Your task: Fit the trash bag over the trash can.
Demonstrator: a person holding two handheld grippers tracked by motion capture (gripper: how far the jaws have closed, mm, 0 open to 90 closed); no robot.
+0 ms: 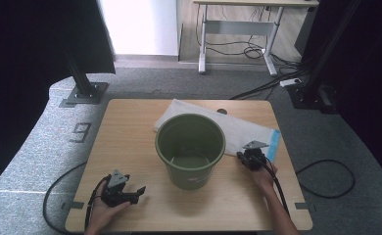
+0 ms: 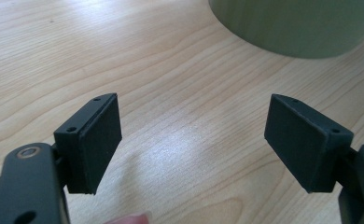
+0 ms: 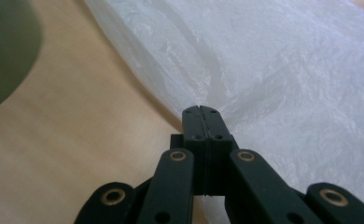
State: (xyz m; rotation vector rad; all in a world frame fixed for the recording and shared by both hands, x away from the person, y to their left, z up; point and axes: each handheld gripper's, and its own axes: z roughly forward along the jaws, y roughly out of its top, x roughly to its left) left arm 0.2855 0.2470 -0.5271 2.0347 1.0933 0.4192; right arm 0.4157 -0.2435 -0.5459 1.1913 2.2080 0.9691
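A: Status on the right gripper (image 3: 201, 111)?

B: Jaws pressed together at the near edge of the white crinkly plastic bag (image 3: 283, 79). Whether film is pinched between them I cannot tell; the tips meet right at the bag's fold.

A: Left gripper (image 2: 193, 140)?

B: Jaws spread wide, nothing between them, bare light wooden desk (image 2: 101, 51) under the gap. The round dark-green plastic bucket (image 2: 292, 23) sits ahead of the jaws and to their right, empty as far as I can see.

A: Step?

B: My guess: picking up the bag to line the bucket. Next move needs a confirmed pinch, then a lift toward the bucket rim; left could take the opposite edge.
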